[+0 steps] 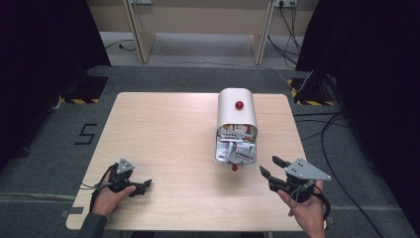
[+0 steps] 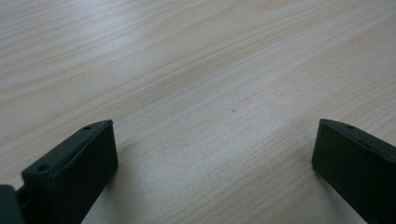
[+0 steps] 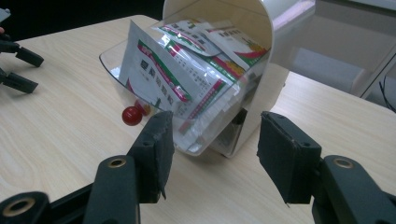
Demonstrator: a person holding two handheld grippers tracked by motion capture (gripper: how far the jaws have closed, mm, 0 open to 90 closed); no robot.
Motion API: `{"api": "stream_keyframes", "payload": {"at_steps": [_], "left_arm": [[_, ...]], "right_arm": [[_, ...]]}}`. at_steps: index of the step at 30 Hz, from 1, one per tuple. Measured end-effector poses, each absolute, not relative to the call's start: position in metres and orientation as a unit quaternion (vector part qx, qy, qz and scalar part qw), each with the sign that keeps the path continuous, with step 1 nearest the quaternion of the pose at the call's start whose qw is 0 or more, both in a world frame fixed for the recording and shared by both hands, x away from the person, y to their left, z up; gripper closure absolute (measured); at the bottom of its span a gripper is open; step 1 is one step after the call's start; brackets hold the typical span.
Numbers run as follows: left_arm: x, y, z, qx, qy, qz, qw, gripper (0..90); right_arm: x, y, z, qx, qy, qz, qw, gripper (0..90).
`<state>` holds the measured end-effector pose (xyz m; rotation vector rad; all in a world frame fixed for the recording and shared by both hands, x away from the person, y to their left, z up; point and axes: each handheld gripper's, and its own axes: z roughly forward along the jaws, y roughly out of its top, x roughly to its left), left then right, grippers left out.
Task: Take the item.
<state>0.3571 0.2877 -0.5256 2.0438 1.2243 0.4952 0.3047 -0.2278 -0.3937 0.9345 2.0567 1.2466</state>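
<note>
A white arched box (image 1: pixel 236 110) with a red knob (image 1: pixel 239 105) on top lies right of the table's middle. Its clear drawer (image 1: pixel 236 148) hangs open toward me, stuffed with several printed packets (image 3: pixel 187 70), and has a red ball handle (image 3: pixel 131 115) at its front. My right gripper (image 1: pixel 268 164) hovers just right of the drawer, open, its jaws (image 3: pixel 215 126) pointing at the drawer's corner with nothing between them. My left gripper (image 1: pixel 144 186) rests low at the table's front left, open over bare wood (image 2: pixel 215 123). It also appears far off (image 3: pixel 28 70).
The wooden table (image 1: pixel 163 134) has bare room left of the box. Cables (image 1: pixel 327 134) trail over the grey floor to the right. Black curtains hang on both sides, a desk frame (image 1: pixel 143 34) stands behind, and a taped "5" (image 1: pixel 85 134) marks the floor at left.
</note>
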Motion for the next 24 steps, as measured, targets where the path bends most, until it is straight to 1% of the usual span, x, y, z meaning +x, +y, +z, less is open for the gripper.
{"api": "stream_keyframes", "payload": {"at_steps": [9, 24], "left_arm": [[0.357, 0.288, -0.526, 0.788, 0.472, 0.191, 0.347, 0.0], [0.357, 0.288, -0.526, 0.788, 0.472, 0.191, 0.347, 0.0]], "right_arm": [[0.308, -0.219, -0.385, 0.329, 0.768, 0.472, 0.282, 48.1], [0.311, -0.215, -0.384, 0.323, 0.773, 0.471, 0.278, 48.8]]}}
